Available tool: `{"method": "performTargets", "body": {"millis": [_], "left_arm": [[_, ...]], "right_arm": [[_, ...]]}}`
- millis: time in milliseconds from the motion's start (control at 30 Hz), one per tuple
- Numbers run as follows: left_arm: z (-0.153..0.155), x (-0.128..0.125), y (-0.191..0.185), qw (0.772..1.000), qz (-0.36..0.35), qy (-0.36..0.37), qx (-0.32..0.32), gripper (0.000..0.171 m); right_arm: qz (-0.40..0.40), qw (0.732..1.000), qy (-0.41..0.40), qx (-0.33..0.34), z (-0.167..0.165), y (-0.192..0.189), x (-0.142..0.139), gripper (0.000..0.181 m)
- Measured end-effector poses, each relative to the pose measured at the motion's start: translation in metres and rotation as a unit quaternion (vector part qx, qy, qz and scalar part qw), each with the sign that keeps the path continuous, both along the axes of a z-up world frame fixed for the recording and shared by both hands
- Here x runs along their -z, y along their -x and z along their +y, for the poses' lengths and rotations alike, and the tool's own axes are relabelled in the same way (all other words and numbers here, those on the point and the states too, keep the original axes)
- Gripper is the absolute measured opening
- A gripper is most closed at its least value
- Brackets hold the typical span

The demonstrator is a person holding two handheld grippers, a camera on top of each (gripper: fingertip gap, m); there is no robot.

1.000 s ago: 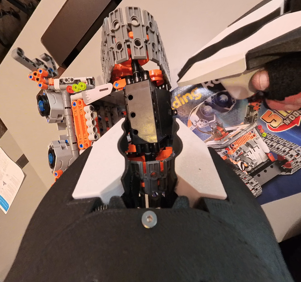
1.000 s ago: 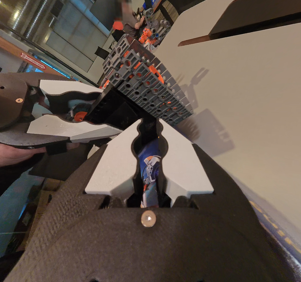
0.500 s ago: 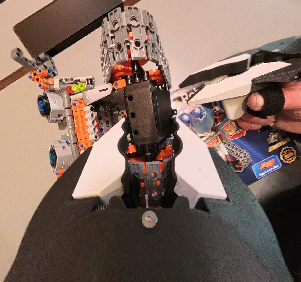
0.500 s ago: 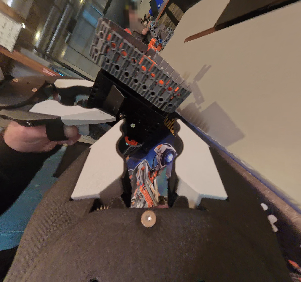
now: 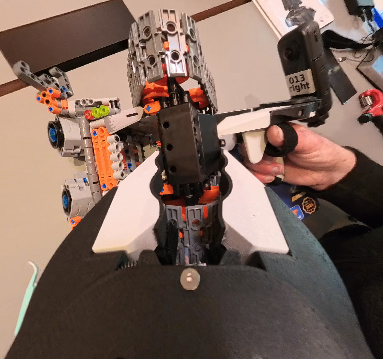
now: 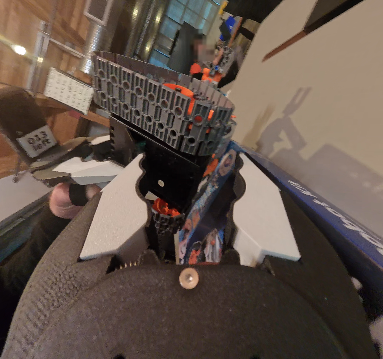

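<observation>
A: What are you holding, and where is it?

B: Your left claw [image 5: 190, 162] is clamped on the black block [image 5: 182, 144] at the middle of the tracked brick robot [image 5: 145, 121]. The model is lifted clear of the pale counter [image 5: 238, 59], its grey tread loop [image 5: 170, 46] pointing to twelve o'clock. Gripping the solid block rather than the loose tread or the orange dart launcher [image 5: 49, 100] at nine o'clock likely keeps the model steady.

A: And your other claw?

B: Your right claw [image 6: 190, 185] has its fingers spread, straddling the same black block from the three o'clock side. Whether they touch it I cannot tell. The open spread looks sized to the block's width.

A: Anything around?

B: The blue printed box [image 6: 310, 204] lies at four o'clock, an instruction booklet [image 5: 290, 3] at one o'clock, and a red clamp [image 5: 371, 106] at three o'clock.
</observation>
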State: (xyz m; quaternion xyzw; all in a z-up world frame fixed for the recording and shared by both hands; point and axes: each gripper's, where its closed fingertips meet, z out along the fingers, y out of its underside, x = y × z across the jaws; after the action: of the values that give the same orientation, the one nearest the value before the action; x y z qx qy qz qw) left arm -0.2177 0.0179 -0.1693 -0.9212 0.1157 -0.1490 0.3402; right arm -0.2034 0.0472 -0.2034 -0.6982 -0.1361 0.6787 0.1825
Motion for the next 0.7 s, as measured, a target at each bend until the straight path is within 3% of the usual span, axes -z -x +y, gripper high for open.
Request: {"method": "performTargets", "body": {"millis": [67, 233, 700], "left_arm": [[0.0, -0.001, -0.002, 1.0, -0.004, -0.002, 0.001, 0.05], [0.0, -0.006, -0.002, 0.999, -0.038, -0.015, -0.006, 0.051], [0.004, -0.007, -0.005, 0.998, -0.032, -0.05, -0.002, 0.05]], "right_arm": [[0.028, 0.999, 0.013, -0.016, -0.005, 0.004, -0.009, 0.074], [0.043, 0.999, 0.003, -0.006, -0.003, 0.003, -0.018, 0.075], [-0.013, 0.998, -0.059, 0.034, 0.005, 0.002, -0.022, 0.066]]}}
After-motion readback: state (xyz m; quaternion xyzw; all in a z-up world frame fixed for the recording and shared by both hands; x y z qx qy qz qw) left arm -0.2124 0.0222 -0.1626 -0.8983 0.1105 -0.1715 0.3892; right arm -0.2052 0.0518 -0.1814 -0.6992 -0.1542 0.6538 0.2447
